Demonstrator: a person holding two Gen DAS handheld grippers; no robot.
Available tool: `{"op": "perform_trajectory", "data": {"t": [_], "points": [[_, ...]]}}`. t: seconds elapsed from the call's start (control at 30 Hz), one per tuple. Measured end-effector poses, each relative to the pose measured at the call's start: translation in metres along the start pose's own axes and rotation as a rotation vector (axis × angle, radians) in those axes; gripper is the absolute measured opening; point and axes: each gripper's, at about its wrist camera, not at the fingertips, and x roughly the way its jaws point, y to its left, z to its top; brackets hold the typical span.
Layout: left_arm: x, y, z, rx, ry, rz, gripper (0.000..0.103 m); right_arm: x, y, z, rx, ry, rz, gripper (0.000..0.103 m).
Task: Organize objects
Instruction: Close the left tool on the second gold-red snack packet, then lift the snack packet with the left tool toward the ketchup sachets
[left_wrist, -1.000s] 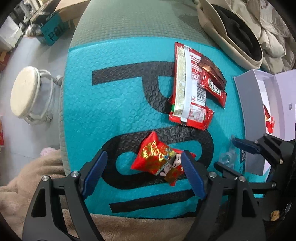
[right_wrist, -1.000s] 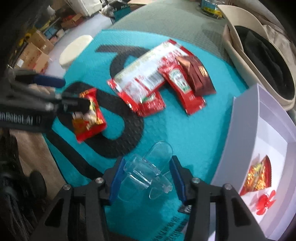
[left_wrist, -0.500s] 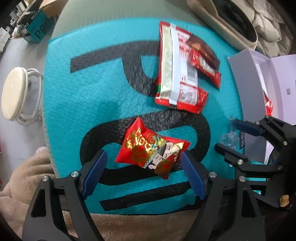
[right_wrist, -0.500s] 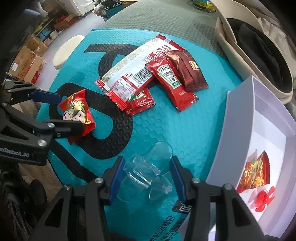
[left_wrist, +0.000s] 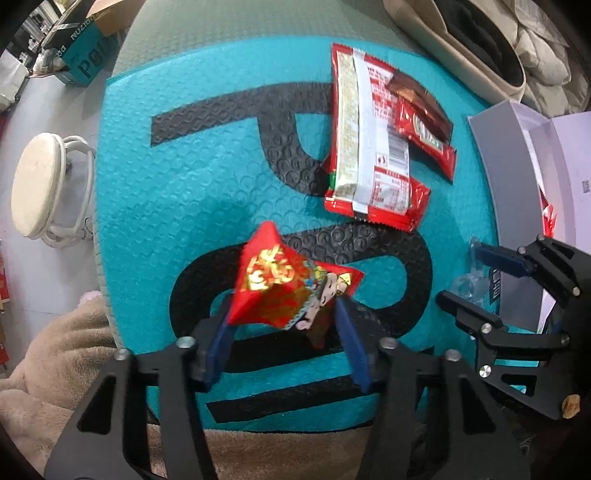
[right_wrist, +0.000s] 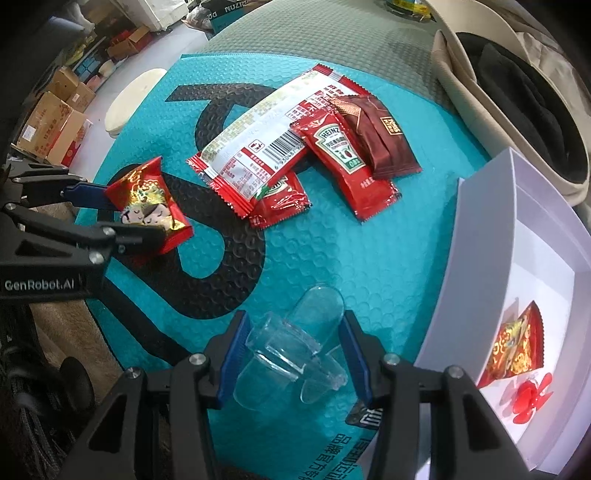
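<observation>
**Two grippers, each pinching one item over the teal mat**

Two grips show. The right gripper (right_wrist: 291, 343) clamps a clear plastic piece (right_wrist: 295, 350) between its blue pads, low over the near edge of the teal mat (right_wrist: 332, 240); the piece's rounded end points away from the camera. The left gripper (left_wrist: 284, 332) has just been closing, and its pads now press on a red candy packet (left_wrist: 291, 291), its long axis running across the jaws and one corner pointing up and away. In the right wrist view the packet lies at the mat's left side, on the black lettering. Farther out, a long red-and-white wrapper (right_wrist: 266, 140) lies slantwise over ketchup sachets (right_wrist: 343, 162), with a brown sachet (right_wrist: 376, 140) beside them. To the right, a white box (right_wrist: 487, 236) holds another red packet (right_wrist: 517, 347) and a small red plastic piece (right_wrist: 532, 398)
</observation>
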Motion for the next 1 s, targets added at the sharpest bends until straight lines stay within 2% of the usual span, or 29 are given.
{"op": "perform_trajectory", "data": {"t": [0.03, 0.13, 0.3, 0.33, 0.53, 0.67, 0.77, 0.87, 1.0], "points": [[-0.003, 0.001, 0.0, -0.008, -0.013, -0.017, 0.041, 0.001, 0.001, 0.0, 0.002, -0.001, 0.002, 0.051], [-0.007, 0.003, -0.001, -0.014, -0.027, -0.036, 0.037, 0.001, 0.001, -0.001, 0.015, -0.01, 0.02, 0.051], [-0.017, 0.012, -0.004, -0.015, -0.06, -0.052, 0.032, -0.002, 0.002, -0.003, 0.027, -0.025, 0.036, 0.05], [-0.019, 0.015, -0.005, -0.016, -0.068, -0.055, 0.031, -0.006, 0.0, -0.004, 0.09, -0.049, 0.04, 0.05], [-0.031, 0.029, -0.001, -0.011, -0.105, -0.08, 0.025, -0.012, -0.002, -0.008, 0.115, -0.074, 0.049, 0.05], [-0.048, 0.019, -0.006, -0.008, -0.12, -0.097, 0.024, -0.02, -0.01, -0.014, 0.128, -0.085, 0.063, 0.05], [-0.032, 0.022, 0.002, -0.009, -0.137, -0.131, 0.022, -0.018, -0.005, -0.01, 0.146, -0.1, 0.075, 0.05], [-0.039, 0.02, -0.002, -0.001, -0.155, -0.14, 0.022, -0.023, -0.01, -0.016, 0.158, -0.111, 0.08, 0.05], [-0.029, 0.023, 0.006, 0.009, -0.149, -0.166, 0.023, -0.027, -0.013, -0.023, 0.18, -0.122, 0.077, 0.05]]}}
